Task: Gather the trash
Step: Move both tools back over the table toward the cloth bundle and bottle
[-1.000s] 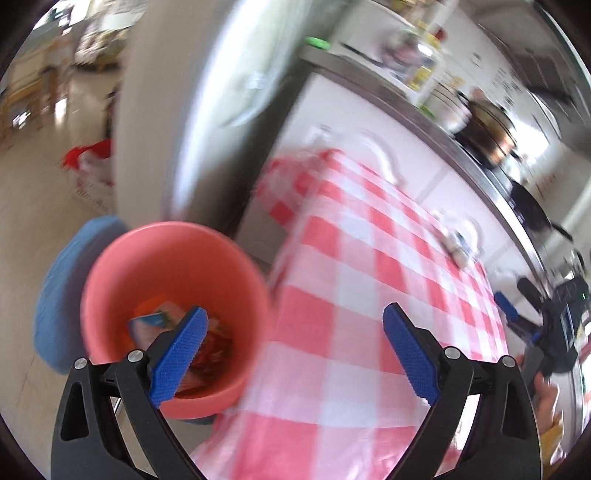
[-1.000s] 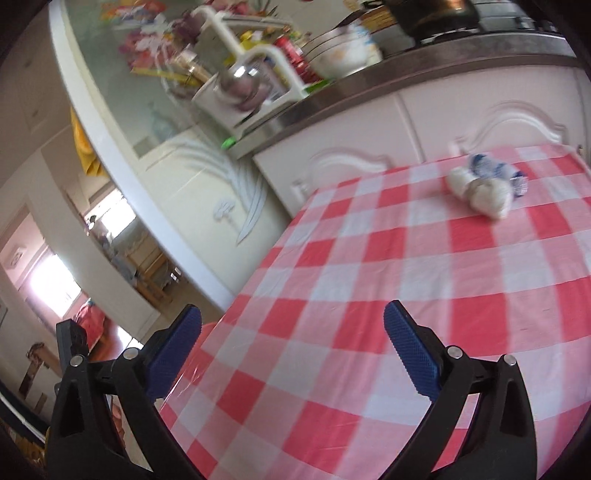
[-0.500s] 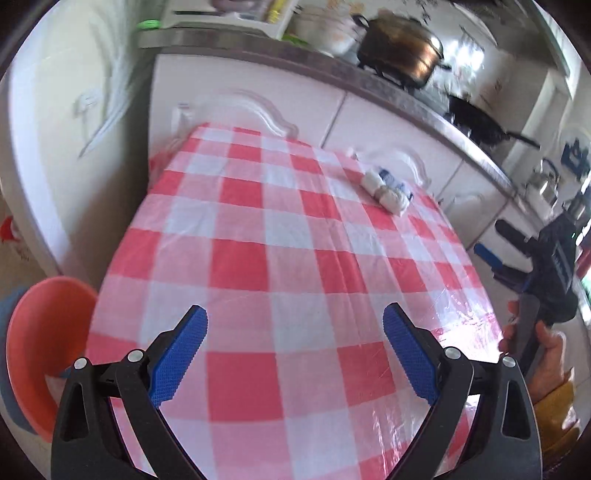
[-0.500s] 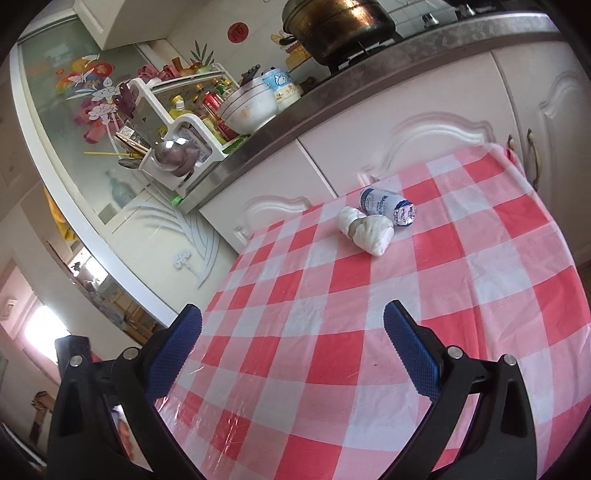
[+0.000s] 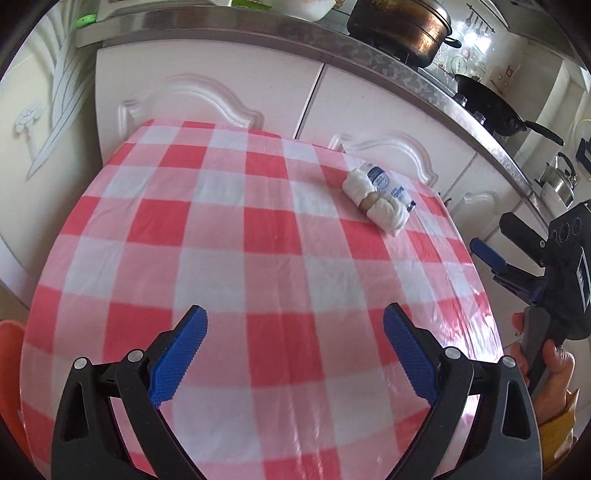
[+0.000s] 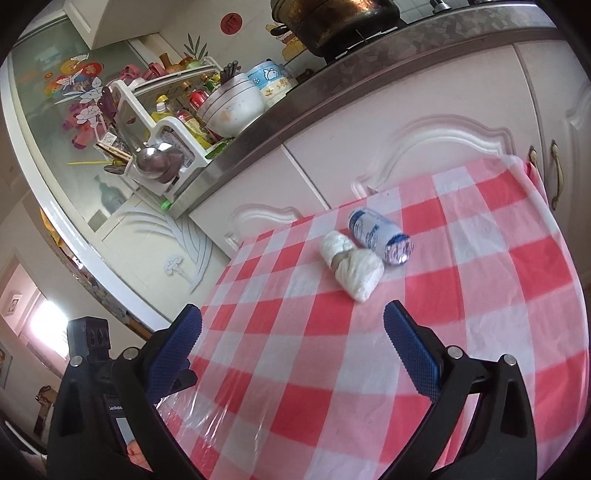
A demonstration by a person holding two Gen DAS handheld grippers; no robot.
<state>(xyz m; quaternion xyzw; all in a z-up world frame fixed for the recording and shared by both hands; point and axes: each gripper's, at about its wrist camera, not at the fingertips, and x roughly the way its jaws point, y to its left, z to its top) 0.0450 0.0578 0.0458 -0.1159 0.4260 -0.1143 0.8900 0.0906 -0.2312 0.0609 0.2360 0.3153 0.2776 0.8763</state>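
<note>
A crumpled white wad [image 5: 373,199] [image 6: 352,267] lies on the red-and-white checked tablecloth [image 5: 258,236] [image 6: 461,295], touching a small white-and-blue bottle [image 5: 393,188] [image 6: 380,236] on its side at the table's far end. My left gripper [image 5: 295,343] is open and empty above the near end of the table. My right gripper [image 6: 291,336] is open and empty, facing the wad and bottle from the table's right side; it also shows in the left wrist view [image 5: 491,266]. The rim of the pink bin [image 5: 9,354] shows at the lower left.
White kitchen cabinets [image 5: 229,85] and a steel-edged counter [image 6: 406,62] stand right behind the table. A large pot [image 5: 402,26], a black pan [image 5: 491,107], a kettle [image 5: 557,181], bowls [image 6: 232,107] and a dish rack [image 6: 162,147] sit on the counter.
My left gripper swung from over the pink bin to face along the table. My right gripper turned toward the wad and bottle and came nearer to them. Both stayed open.
</note>
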